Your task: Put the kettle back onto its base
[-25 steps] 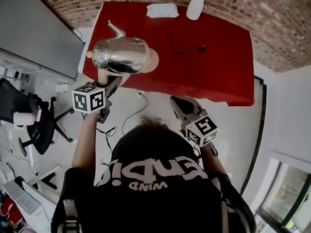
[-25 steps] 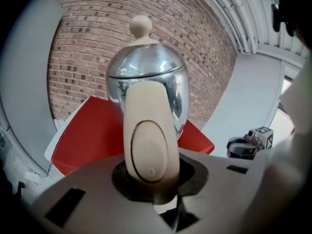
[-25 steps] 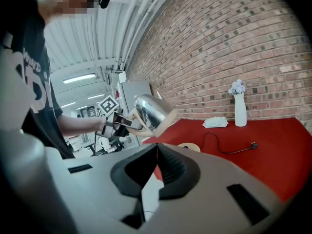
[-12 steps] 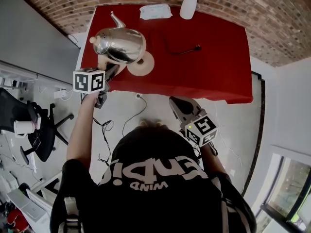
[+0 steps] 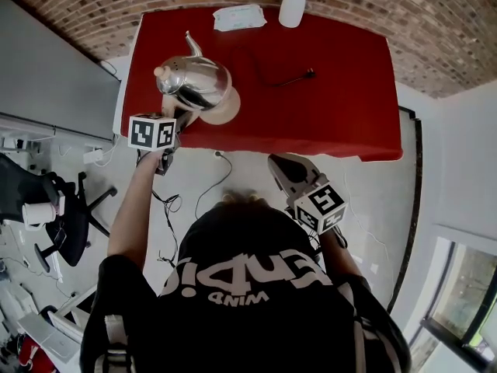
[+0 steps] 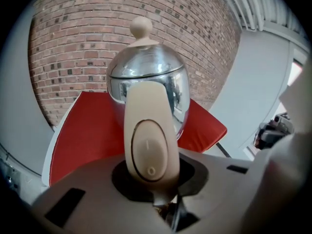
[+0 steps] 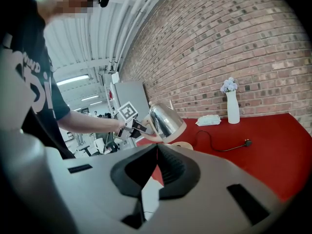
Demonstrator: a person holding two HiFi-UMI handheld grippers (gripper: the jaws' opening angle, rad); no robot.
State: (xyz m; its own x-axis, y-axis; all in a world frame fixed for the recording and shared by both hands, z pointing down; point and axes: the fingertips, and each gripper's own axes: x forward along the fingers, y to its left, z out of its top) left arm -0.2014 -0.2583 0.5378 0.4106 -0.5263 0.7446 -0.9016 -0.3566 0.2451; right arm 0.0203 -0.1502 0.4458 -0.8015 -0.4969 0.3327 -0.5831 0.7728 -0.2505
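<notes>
A shiny steel kettle (image 5: 196,84) with a cream lid knob, spout and handle hangs tilted over the red table (image 5: 342,92). Its bottom is just above the round cream base (image 5: 227,109), overlapping it in the head view. My left gripper (image 5: 180,120) is shut on the kettle's handle (image 6: 148,145), whose switch faces the left gripper view. From the right gripper view the kettle (image 7: 165,120) hovers a little above the base (image 7: 184,145). My right gripper (image 5: 281,164) stays off the table's near edge, jaws shut (image 7: 157,149), nothing in them.
The base's black cord and plug (image 5: 289,78) trail across the table's middle. A white vase (image 5: 293,5) and a white packet (image 5: 239,16) stand at the far edge by the brick wall. An office chair (image 5: 66,208) and floor cables (image 5: 210,185) are on the left.
My left gripper has carried the kettle forward and down, from the table's left edge to just over the base. The right gripper has kept still.
</notes>
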